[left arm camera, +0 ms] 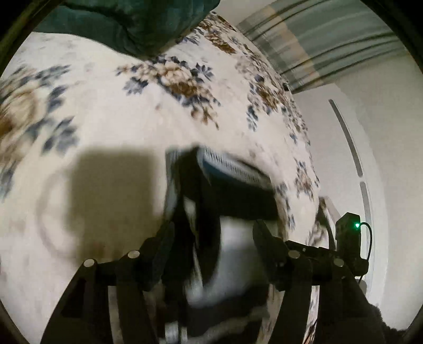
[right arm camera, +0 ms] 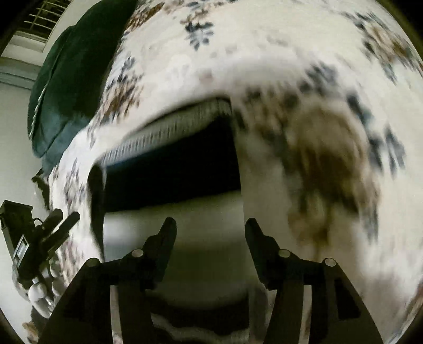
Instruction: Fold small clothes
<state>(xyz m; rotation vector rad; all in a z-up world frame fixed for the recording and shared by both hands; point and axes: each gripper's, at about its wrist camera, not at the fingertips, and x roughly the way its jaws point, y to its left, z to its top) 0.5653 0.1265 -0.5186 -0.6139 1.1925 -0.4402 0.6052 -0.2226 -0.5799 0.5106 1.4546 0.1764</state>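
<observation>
A small black and white garment with a ribbed white band lies on the floral bed cover; it shows in the left wrist view [left arm camera: 232, 190] and in the right wrist view [right arm camera: 171, 169]. Both views are blurred. My left gripper [left arm camera: 214, 232] is open, its fingers on either side of the garment's near white part. My right gripper [right arm camera: 210, 230] is open just above the garment's white near part. Whether either touches the cloth I cannot tell. The left gripper also shows at the left edge of the right wrist view [right arm camera: 60, 219].
The cream floral bed cover [left arm camera: 111, 119] fills both views. A dark green cushion lies at the far end, in the left wrist view [left arm camera: 127, 23] and the right wrist view [right arm camera: 71, 79]. A striped curtain [left arm camera: 330, 47] and white wall stand beyond the bed's right edge.
</observation>
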